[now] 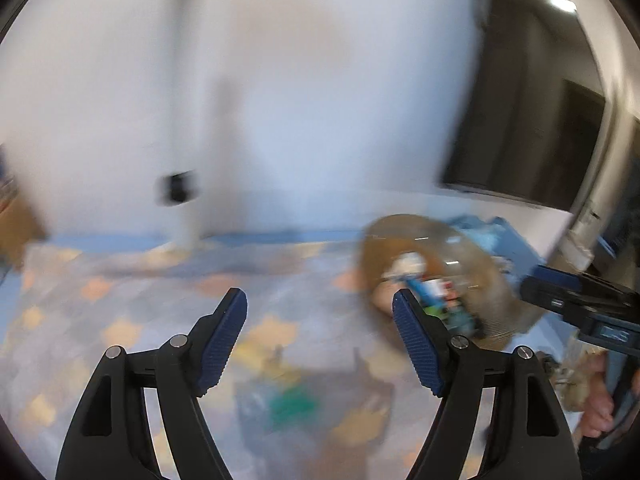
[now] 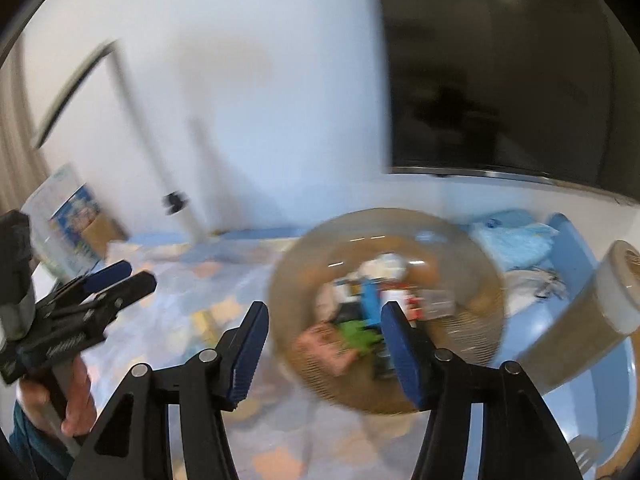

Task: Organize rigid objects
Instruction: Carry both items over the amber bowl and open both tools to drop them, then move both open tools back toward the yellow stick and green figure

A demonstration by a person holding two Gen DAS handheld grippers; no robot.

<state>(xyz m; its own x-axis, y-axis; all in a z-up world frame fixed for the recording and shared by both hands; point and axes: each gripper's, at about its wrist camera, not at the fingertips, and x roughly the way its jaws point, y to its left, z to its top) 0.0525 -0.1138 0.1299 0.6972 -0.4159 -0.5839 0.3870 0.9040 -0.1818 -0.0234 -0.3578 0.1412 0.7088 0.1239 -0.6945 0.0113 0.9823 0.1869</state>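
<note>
both views motion-blurred; two hand-held grippers in frame, each black with two blue ribbed pads; left gripper (image 1: pixel 320 312) jaws spread wide, nothing between them; right gripper (image 2: pixel 324 326) also spread wide, empty; one round translucent brownish plastic bowl (image 2: pixel 472 340) sits on the pastel blue-and-orange patterned play mat (image 2: pixel 168 292), ahead of the right gripper and to the right of the left one; the same bowl (image 1: pixel 480 264) shows in the left view; inside it a jumble of small rigid items, too blurred to count exactly: at least one blue piece (image 2: pixel 370 300), one green piece (image 2: pixel 358 334), one white piece (image 2: pixel 384 264); one more green item (image 1: pixel 294 406) lies loose on the mat below the left gripper, shape unclear; one dark tv screen (image 2: pixel 500 80) on the white wall (image 2: pixel 260 80) behind; one beige cylinder (image 2: pixel 580 320) at right, tilted.
</note>
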